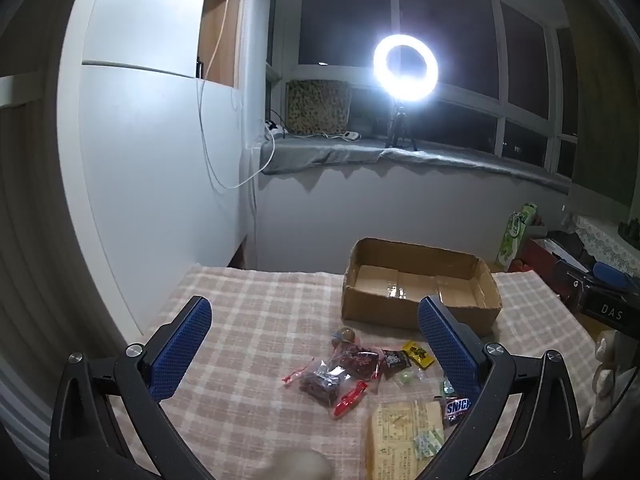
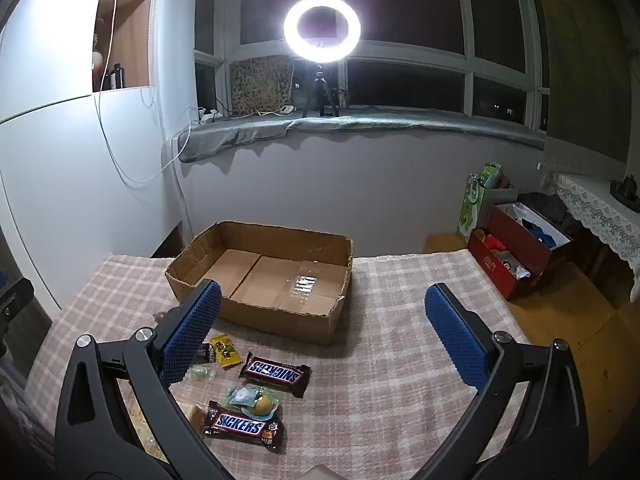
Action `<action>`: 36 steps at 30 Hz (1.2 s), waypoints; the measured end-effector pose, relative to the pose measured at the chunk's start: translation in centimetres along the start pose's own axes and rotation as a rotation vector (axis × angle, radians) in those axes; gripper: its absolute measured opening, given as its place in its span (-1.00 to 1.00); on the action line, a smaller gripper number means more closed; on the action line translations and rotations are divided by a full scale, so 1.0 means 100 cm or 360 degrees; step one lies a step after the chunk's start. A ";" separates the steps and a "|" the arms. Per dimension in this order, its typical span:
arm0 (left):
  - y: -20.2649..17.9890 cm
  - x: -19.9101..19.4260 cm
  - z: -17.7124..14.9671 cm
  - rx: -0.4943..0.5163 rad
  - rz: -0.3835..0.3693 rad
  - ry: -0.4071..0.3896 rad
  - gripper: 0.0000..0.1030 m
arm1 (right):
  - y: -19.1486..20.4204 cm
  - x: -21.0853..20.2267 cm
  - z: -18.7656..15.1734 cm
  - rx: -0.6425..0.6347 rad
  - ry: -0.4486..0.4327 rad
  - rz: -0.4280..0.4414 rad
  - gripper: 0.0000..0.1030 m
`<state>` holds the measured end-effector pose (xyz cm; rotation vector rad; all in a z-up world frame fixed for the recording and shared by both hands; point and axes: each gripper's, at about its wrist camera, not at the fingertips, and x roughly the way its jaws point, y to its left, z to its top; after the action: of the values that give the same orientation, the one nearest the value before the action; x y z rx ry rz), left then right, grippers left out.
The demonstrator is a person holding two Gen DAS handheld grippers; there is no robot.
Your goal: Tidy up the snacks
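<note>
Cardboard box (image 2: 262,276) is sitting on the checked bench (image 2: 400,360) just ahead of the right gripper (image 2: 322,322), jaws spread wide, holding nothing; left gripper (image 1: 314,338) is gaping empty too; two Snickers bars (image 2: 276,373) are lying just below-left of the right gripper's midpoint.

A counter (image 2: 400,320) covered in a pink plaid cloth carries an open cardboard box (image 2: 264,276) near its far edge. Toward the near edge lie two Snickers bars (image 2: 276,373), a yellow candy packet (image 2: 225,350), small wrapped sweets (image 2: 252,400), a clear red-trimmed bag of dark snacks (image 1: 332,380) and a tan printed packet (image 1: 404,436).
</note>
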<state>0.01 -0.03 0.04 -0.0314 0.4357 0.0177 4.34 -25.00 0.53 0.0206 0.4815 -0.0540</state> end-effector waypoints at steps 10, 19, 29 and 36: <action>0.007 0.003 0.003 -0.0048 0.0008 -0.0012 0.98 | 0.003 -0.005 0.001 -0.0016 -0.0019 -0.0013 1.00; 0.007 0.002 0.000 -0.0067 0.0017 -0.0030 0.98 | 0.002 -0.004 0.002 -0.0013 -0.0025 -0.0018 1.00; 0.008 0.002 0.000 -0.0066 0.0011 -0.0024 0.98 | 0.003 -0.005 0.002 -0.0012 -0.0021 -0.0015 1.00; 0.008 0.002 0.001 -0.0065 0.0012 -0.0023 0.98 | 0.003 -0.006 0.004 -0.0002 -0.0009 -0.0013 1.00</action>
<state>0.25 0.75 0.01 -0.0695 0.4208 0.0345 4.03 -24.69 1.13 0.0170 0.4758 -0.0620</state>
